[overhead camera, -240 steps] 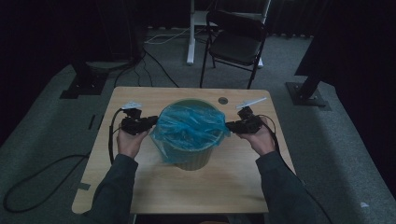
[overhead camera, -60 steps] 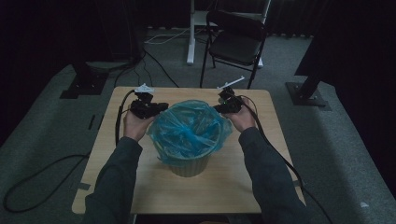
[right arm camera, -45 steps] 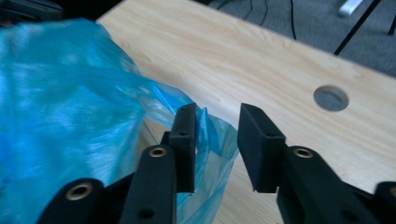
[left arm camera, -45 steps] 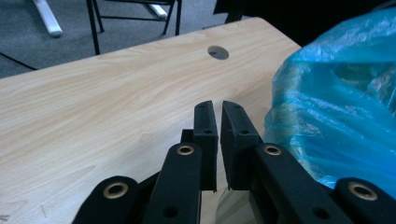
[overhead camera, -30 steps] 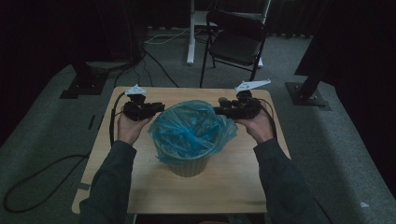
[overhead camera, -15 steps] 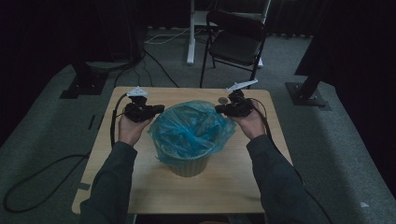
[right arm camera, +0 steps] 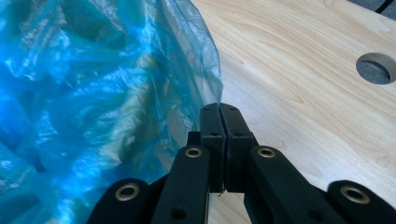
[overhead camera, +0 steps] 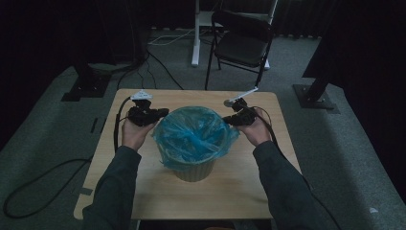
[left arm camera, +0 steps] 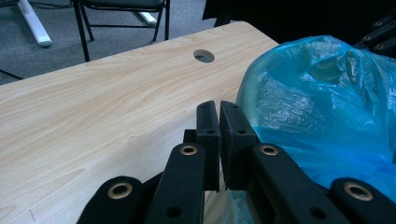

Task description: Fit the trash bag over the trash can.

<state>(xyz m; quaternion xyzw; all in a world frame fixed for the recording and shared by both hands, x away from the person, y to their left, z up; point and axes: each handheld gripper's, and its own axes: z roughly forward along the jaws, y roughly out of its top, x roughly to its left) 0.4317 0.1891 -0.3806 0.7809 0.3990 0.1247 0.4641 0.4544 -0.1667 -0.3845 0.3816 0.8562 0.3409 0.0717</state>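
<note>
Now the blue bag [overhead camera: 194, 136] is pinched, seemingly, by the closed left gripper [left arm camera: 219, 112] and right gripper [right arm camera: 219, 112] at 2 opposite edges.

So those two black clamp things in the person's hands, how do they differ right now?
The left gripper sits at the bag's left edge, the right gripper at its right edge. The left gripper's jaws show a thin slit between them beside the blue bag; the right gripper's jaws are pressed flush, seemingly pinching the bag's edge. Both are black, have just closed, and flank the lined bin on the table.
</note>
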